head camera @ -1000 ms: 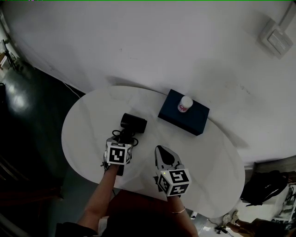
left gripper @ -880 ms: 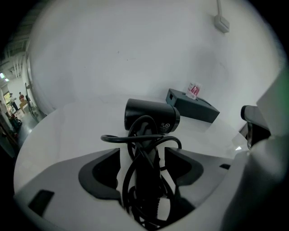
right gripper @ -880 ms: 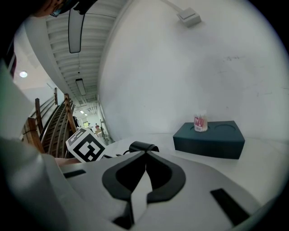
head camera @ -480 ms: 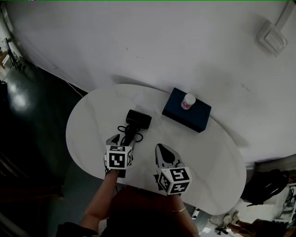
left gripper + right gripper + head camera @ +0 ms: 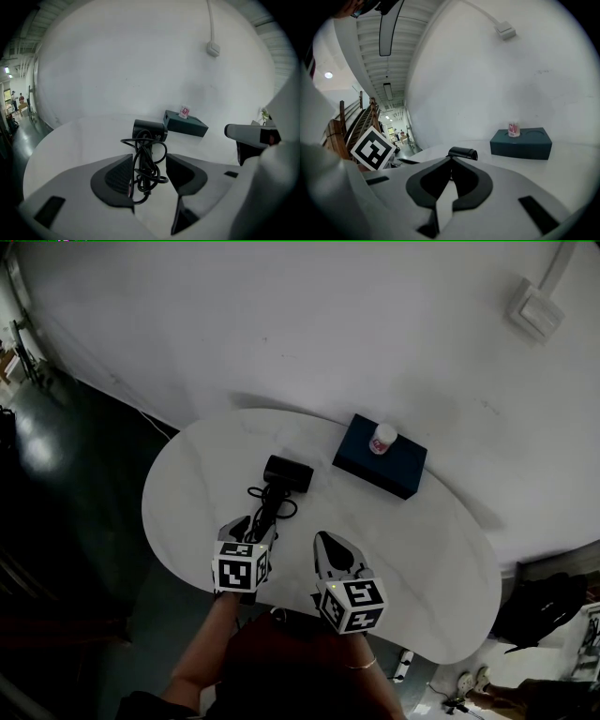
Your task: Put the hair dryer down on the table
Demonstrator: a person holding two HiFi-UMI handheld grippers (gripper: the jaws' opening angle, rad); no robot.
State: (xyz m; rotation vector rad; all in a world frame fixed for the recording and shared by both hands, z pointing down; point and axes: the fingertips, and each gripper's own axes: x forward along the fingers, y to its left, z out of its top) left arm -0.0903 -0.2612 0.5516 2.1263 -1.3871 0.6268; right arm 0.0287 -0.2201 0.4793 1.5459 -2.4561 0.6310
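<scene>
Nearest me, low in the head view, my left gripper (image 5: 248,524) is released. Its jaws stand apart and have just been closing a little, with the pads pressing on nothing. In the left gripper view the cord (image 5: 145,164) shows through the gap between them, but it lies loose on the desk (image 5: 187,493). To its right, my right gripper (image 5: 325,542) is clenched with its tips together, and it is empty.

The relation that matters is that the dryer (image 5: 286,474) lies straight up-frame of the left gripper, a touch to the right. Its handle runs back down toward that gripper, so the long axis points almost along the jaws. The barrel sits crosswise at the far end. The left gripper is clearly the nearer one, since the right points past the dryer's right side.

The dryer is black and matt, with a short, stubby barrel. The cord is bunched in loose loops over the handle. It rests flat near the desk's middle, free of both grippers, so I judge the placing done. Any retreat has to stay clear of those loops.

Farther off, at upper right, a dark box (image 5: 394,470) carries a small white cup (image 5: 382,439).
</scene>
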